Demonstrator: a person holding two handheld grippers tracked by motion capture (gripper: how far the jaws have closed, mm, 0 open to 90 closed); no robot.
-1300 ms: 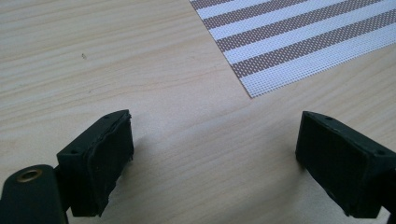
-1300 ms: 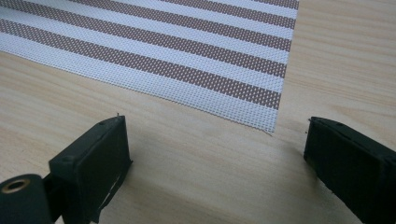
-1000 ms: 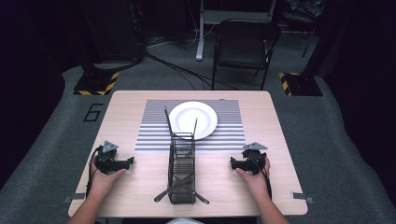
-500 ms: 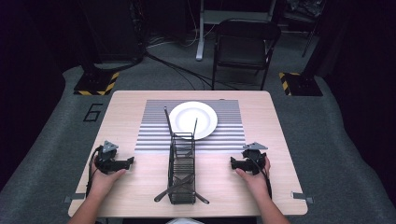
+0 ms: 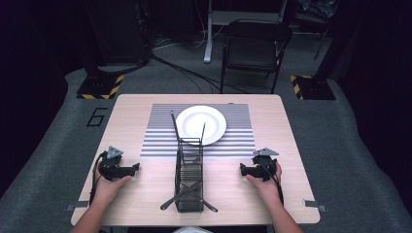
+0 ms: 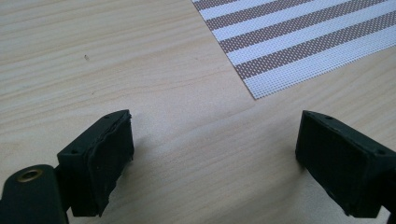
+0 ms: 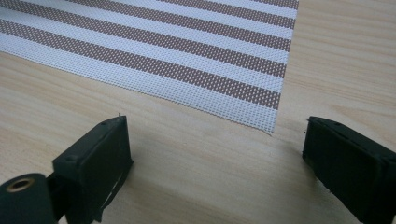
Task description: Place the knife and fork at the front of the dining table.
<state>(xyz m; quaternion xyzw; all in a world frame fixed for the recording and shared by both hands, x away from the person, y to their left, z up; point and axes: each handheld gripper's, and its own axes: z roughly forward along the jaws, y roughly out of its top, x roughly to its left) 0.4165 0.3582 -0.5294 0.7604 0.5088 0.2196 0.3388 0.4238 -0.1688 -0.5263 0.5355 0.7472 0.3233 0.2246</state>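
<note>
A white plate (image 5: 200, 124) lies on a striped placemat (image 5: 160, 141) at the table's middle. In front of it stands a black wire rack (image 5: 189, 179) with dark utensils sticking out of it. My left gripper (image 5: 135, 168) rests on the wood left of the rack, open, with bare table between its jaws (image 6: 215, 135). Right of the rack my right gripper (image 5: 242, 170) also rests open; its jaws have just been closing a little, with nothing between them (image 7: 217, 140). A corner of the placemat (image 6: 299, 42) lies ahead of the left jaws, and another corner (image 7: 163, 51) ahead of the right jaws.
The wooden table (image 5: 131, 109) stands on grey carpet. A black folding chair (image 5: 255, 48) stands behind its far edge. Cables and yellow-black floor plates (image 5: 99, 87) lie farther back.
</note>
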